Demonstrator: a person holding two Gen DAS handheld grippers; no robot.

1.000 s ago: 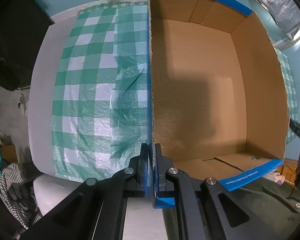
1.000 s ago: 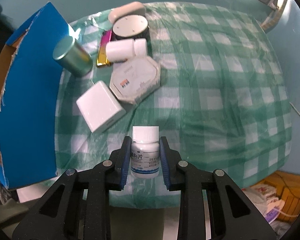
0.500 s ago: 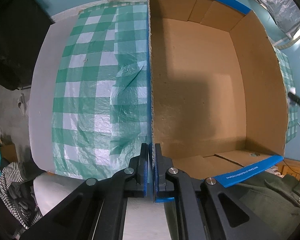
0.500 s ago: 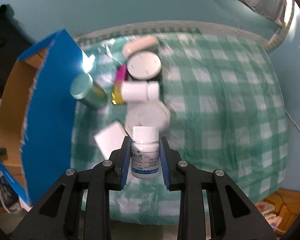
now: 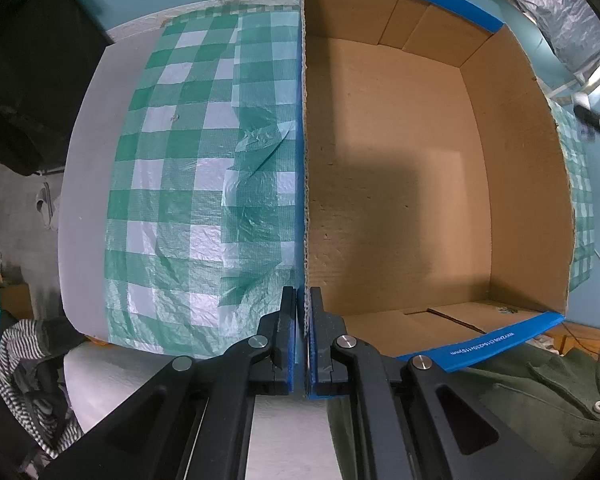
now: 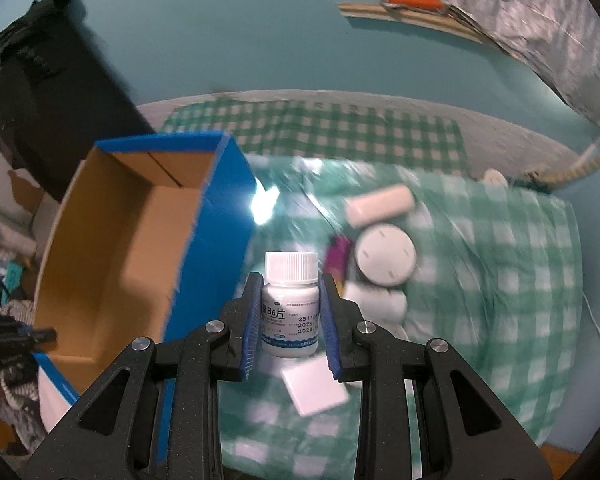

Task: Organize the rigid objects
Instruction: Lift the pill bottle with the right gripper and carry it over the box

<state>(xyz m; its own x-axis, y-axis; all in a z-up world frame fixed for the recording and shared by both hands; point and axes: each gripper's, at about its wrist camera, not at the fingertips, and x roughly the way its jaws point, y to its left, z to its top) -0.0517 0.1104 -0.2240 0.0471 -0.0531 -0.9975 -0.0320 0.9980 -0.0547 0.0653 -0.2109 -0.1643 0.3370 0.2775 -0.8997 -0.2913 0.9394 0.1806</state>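
A: The box (image 5: 400,200) is brown inside and blue outside. The cloth (image 5: 188,184) has green and white checks.

B: And the bottle (image 6: 290,304)?

A: White, with a white cap, and dark print with a blue band on its label. The gripper pads (image 6: 251,320) are blue, the wall (image 6: 220,40) teal.

One cardboard box (image 6: 112,248). Right of the box: two white pill bottles (image 6: 290,304) (image 6: 376,306), one round white disc (image 6: 386,254), one white square block (image 6: 314,388), one pale oblong case (image 6: 380,204).
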